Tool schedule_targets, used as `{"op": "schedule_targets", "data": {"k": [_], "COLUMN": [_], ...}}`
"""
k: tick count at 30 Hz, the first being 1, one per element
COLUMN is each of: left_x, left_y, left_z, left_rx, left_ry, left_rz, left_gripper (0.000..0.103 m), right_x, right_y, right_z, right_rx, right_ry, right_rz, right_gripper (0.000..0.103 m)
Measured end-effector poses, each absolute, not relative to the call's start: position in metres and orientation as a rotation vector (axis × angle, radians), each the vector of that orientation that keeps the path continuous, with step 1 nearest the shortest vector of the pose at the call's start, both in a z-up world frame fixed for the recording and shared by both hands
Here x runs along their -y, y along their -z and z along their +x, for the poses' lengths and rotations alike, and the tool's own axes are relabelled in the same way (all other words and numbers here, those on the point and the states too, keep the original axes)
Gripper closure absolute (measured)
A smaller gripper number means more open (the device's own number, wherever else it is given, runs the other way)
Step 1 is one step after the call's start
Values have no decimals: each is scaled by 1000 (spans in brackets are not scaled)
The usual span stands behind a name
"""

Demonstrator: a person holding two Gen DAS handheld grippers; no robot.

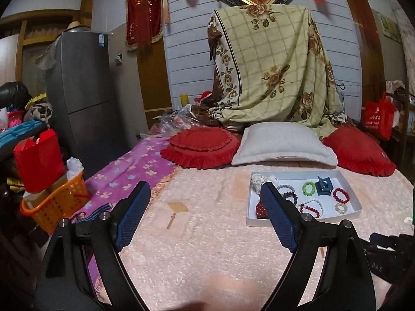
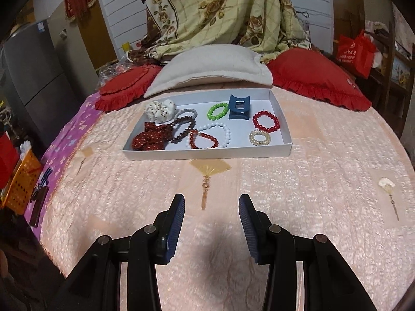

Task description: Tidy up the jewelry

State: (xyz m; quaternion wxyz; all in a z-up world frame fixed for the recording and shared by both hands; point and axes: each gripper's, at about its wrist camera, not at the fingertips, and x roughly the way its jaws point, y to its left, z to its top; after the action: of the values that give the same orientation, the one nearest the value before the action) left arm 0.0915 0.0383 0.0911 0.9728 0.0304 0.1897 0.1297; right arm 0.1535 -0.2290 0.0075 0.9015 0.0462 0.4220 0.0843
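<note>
**Jewelry all in tray, both grippers empty**

Shallow white card tray (image 2: 207, 153) on fuzzy pink bedspread (image 2: 285, 194), below grey pillow (image 2: 207, 70). Inside: glossy bead bracelets (image 2: 265, 121), coiled clear tie (image 2: 260, 137), soft cloth scrunchies (image 2: 150, 138), blue plastic clip (image 2: 239, 107). Grouped loosely, probably for sorting. Left gripper (image 1: 205, 207) spread wide, grasping nothing. Right gripper (image 2: 211, 212) part open, nothing between, well short of tray.

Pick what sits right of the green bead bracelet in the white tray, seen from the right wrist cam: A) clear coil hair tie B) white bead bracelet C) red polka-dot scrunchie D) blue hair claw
D: in the right wrist view the blue hair claw stands immediately right of the green bead bracelet near the back wall of the white tray.
</note>
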Motion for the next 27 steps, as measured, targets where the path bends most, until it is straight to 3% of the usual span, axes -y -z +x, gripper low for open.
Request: {"op": "schedule_targets", "data": {"k": [7, 27], "left_x": [-43, -29], "left_y": [-92, -50], "left_z": [70, 64], "left_rx": [-384, -666], "left_ry": [-265, -151], "left_rz": [14, -19], "left_gripper": [15, 15], "right_x": [219, 214], "right_y": [-19, -27], "right_z": [121, 90], "right_rx": [-839, -825], "right_ry": [-171, -122], "right_rz": [44, 5], "right_gripper": [61, 61]}}
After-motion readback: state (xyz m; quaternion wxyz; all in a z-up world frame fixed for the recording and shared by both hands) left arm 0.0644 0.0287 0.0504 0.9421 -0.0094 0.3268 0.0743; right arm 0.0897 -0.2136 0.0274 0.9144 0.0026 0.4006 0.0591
